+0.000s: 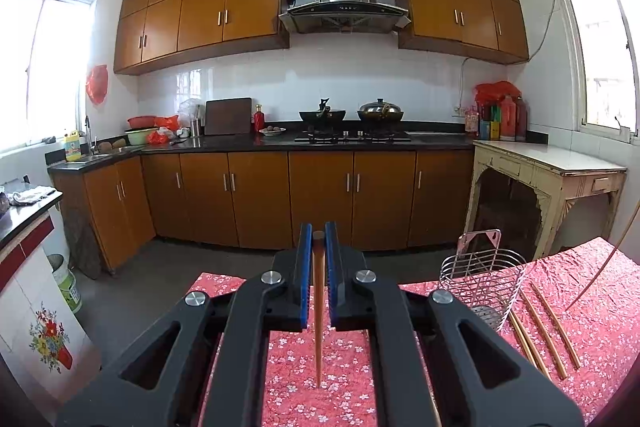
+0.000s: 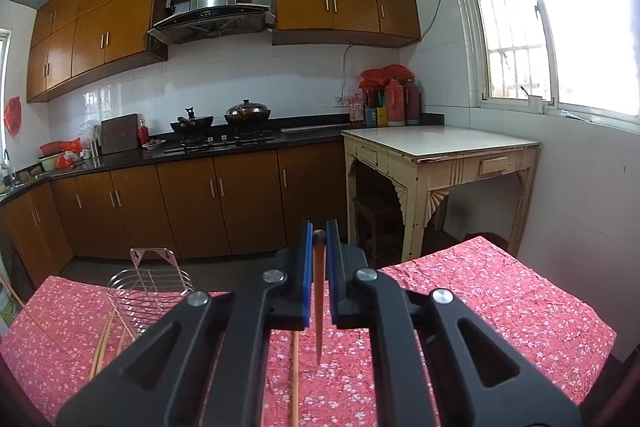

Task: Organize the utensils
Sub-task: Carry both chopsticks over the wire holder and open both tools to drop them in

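Observation:
My left gripper is shut on a brown wooden chopstick that hangs point down between its blue pads, above the red flowered tablecloth. A wire utensil basket stands on the table to its right, with several loose chopsticks lying beside it. My right gripper is likewise shut on a second chopstick, tip hanging down above the cloth. In the right wrist view the basket is at the left, with chopsticks by it and one chopstick lying under the gripper.
Beyond the table runs a kitchen counter with a stove and two woks. An old cream side table stands at the right under a window. The floor lies between the table and the cabinets.

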The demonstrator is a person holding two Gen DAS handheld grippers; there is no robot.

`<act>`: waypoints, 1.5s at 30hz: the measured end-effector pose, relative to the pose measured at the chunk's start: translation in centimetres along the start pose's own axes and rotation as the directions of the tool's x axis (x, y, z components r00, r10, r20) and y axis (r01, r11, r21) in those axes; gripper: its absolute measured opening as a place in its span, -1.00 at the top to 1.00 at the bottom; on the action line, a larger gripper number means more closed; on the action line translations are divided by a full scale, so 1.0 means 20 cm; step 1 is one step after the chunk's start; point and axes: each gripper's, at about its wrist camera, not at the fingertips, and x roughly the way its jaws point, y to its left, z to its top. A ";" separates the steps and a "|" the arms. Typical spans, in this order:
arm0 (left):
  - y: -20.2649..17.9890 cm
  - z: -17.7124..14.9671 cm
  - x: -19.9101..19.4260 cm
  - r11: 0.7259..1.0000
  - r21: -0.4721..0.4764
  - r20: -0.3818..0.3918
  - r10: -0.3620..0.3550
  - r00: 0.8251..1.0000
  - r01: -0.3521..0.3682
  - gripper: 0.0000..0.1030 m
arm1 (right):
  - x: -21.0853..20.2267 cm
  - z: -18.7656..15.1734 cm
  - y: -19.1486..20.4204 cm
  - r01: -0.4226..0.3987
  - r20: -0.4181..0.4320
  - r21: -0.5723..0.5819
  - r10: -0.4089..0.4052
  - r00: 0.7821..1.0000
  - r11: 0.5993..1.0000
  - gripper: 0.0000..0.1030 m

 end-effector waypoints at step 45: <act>-0.57 0.39 0.51 0.980 -0.133 0.145 -0.127 0.981 0.147 0.87 | 0.58 0.23 0.62 -0.289 -0.046 0.063 0.292 0.955 0.955 0.85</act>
